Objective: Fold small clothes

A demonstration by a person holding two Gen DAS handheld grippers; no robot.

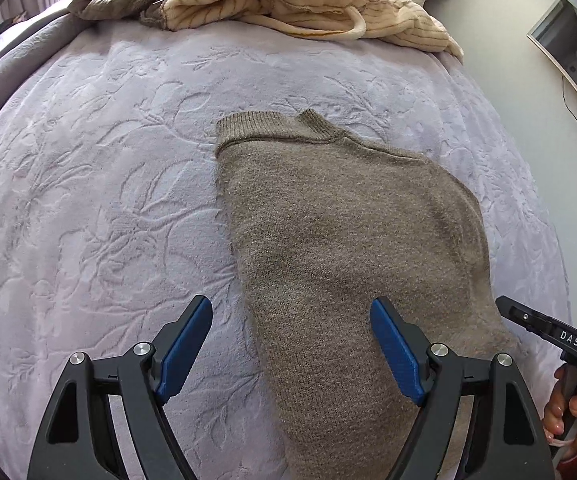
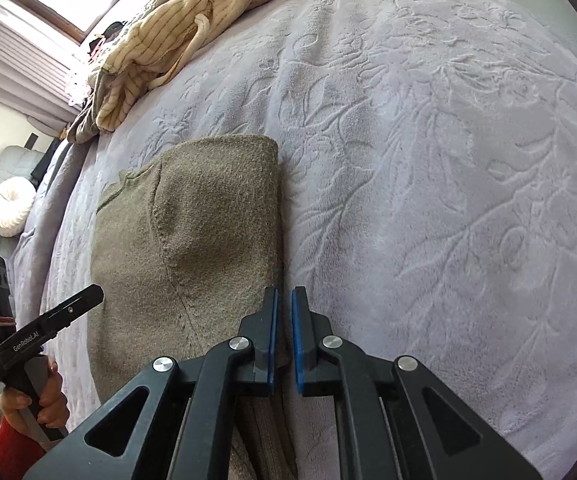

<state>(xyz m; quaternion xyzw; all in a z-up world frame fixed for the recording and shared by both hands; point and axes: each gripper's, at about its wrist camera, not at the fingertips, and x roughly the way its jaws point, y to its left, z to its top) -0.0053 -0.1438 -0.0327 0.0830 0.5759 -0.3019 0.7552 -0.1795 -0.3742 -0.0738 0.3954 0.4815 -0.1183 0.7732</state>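
The bed (image 1: 88, 200) is viewed steeply downward, close up, from each wrist; the brown sweater (image 1: 340, 240) is shared.

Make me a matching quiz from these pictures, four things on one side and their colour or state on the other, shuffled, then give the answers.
Things:
1. sweater
2. left gripper
3. right gripper
4. striped garment

States:
A. jaws nearly closed, nothing seen between them
B. brown knit, lying flat on the bed cover
C. cream, crumpled at the far edge
D. jaws wide apart above the knit

Pairs: 1-B, 2-D, 3-A, 4-C
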